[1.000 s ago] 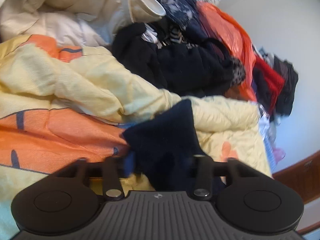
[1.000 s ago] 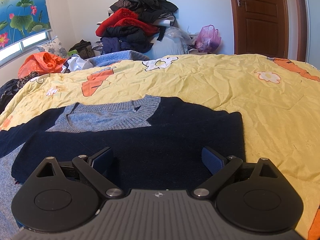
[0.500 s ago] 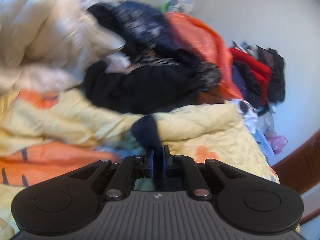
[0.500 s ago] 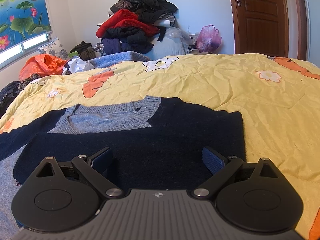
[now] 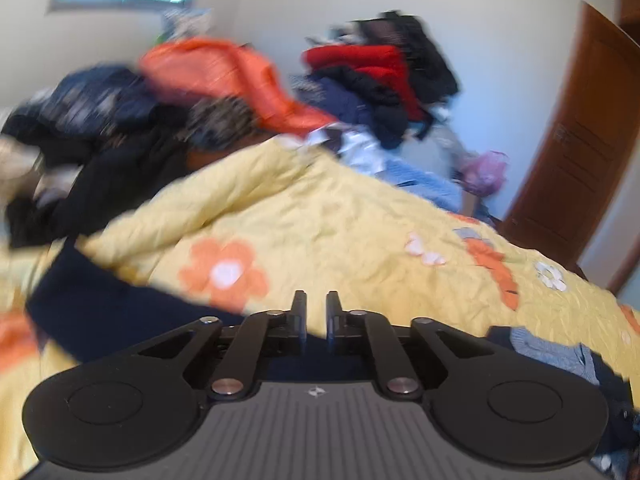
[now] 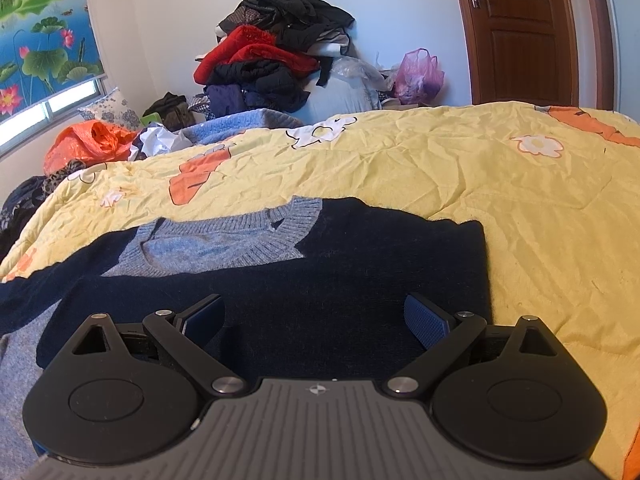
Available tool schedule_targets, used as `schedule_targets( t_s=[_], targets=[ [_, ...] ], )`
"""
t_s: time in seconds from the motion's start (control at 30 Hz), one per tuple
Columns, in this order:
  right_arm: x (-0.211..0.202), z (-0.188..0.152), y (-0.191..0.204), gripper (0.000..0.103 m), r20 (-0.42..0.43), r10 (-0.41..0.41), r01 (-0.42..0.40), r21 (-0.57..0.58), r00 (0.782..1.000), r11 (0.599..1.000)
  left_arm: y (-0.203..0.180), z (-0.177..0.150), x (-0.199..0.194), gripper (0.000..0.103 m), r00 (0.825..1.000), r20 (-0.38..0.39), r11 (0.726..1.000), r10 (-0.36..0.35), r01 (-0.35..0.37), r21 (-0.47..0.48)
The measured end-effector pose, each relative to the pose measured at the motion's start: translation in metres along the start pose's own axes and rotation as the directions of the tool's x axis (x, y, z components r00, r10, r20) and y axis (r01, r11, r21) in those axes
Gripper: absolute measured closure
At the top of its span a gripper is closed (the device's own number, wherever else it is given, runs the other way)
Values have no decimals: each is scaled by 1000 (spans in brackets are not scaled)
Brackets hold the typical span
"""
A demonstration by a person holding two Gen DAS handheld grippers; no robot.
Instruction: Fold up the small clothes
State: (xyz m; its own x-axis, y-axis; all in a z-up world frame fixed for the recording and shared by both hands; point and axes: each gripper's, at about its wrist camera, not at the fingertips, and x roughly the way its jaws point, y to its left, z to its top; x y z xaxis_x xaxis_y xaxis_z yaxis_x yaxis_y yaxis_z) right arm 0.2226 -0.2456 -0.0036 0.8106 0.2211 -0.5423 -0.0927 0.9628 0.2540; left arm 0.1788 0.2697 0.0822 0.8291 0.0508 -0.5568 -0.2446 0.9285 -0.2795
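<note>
A navy sweater [image 6: 360, 272] with a grey-blue collar [image 6: 224, 240] lies flat on the yellow flowered quilt [image 6: 440, 160]. My right gripper [image 6: 316, 312] hovers just above its body, jaws wide open and empty. In the blurred left wrist view a navy sleeve [image 5: 112, 304] stretches across the quilt [image 5: 340, 232] from the left and runs under my left gripper [image 5: 315, 308]. That gripper's jaws are opening, a narrow gap apart. Only quilt shows between the fingertips, and the pads do not press the sleeve. Part of the collar [image 5: 552, 348] peeks out at lower right.
Heaps of dark, red and orange clothes [image 5: 224, 76] crowd the bed's far left side and the wall corner [image 6: 276, 60]. A pink plastic bag [image 6: 418, 72] sits by the brown door [image 6: 520, 32]. The quilt spreads out to the right of the sweater.
My left gripper shut on the sleeve's end, then swung right and up, rolling level. Its jaws now stand slightly apart with the sleeve lying below them. The right gripper has stayed put.
</note>
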Motion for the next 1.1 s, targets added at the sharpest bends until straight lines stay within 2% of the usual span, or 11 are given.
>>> schedule_targets(
  t_s=[0.07, 0.13, 0.17, 0.27, 0.33, 0.37, 0.47, 0.63, 0.73, 1.0, 1.1],
  targets=[
    [0, 0, -2, 8, 2, 6, -6, 7, 1000, 1000, 36, -5, 3, 81, 999, -23, 988, 43, -45, -146],
    [0, 0, -1, 8, 2, 6, -6, 7, 1000, 1000, 89, -6, 3, 42, 994, -48, 937, 94, -105, -334],
    [0, 0, -1, 8, 1, 5, -5, 5, 1000, 1000, 117, -8, -1, 32, 991, -44, 889, 130, -136, -437],
    [0, 0, 0, 8, -1, -1, 1, -3, 1000, 1000, 190, -16, -20, 27, 974, 2, 726, 227, -168, -666],
    [0, 0, 0, 8, -3, -4, 4, -7, 1000, 1000, 226, -20, -22, 28, 975, -4, 653, 220, -151, -742],
    [1, 0, 0, 8, -4, -5, 4, -8, 1000, 1000, 238, -22, -21, 28, 979, -6, 636, 205, -138, -759],
    [2, 0, 1, 8, -6, -8, 8, -14, 1000, 1000, 249, -22, -15, 47, 985, 5, 659, 171, -110, -745],
    [3, 0, 5, 8, -13, -25, 24, -36, 1000, 999, 234, -19, 9, 48, 990, -32, 724, 135, -121, -679],
    [4, 0, 6, 8, -15, -30, 30, -42, 999, 999, 228, -19, 16, 48, 990, -41, 731, 137, -128, -670],
    [5, 0, 7, 7, -17, -34, 33, -46, 999, 998, 221, -19, 13, 51, 1000, 16, 747, 24, -8, -664],
    [5, 0, 7, 7, -19, -36, 35, -50, 999, 998, 219, -19, 18, 51, 999, -15, 766, 38, -39, -642]
  ],
)
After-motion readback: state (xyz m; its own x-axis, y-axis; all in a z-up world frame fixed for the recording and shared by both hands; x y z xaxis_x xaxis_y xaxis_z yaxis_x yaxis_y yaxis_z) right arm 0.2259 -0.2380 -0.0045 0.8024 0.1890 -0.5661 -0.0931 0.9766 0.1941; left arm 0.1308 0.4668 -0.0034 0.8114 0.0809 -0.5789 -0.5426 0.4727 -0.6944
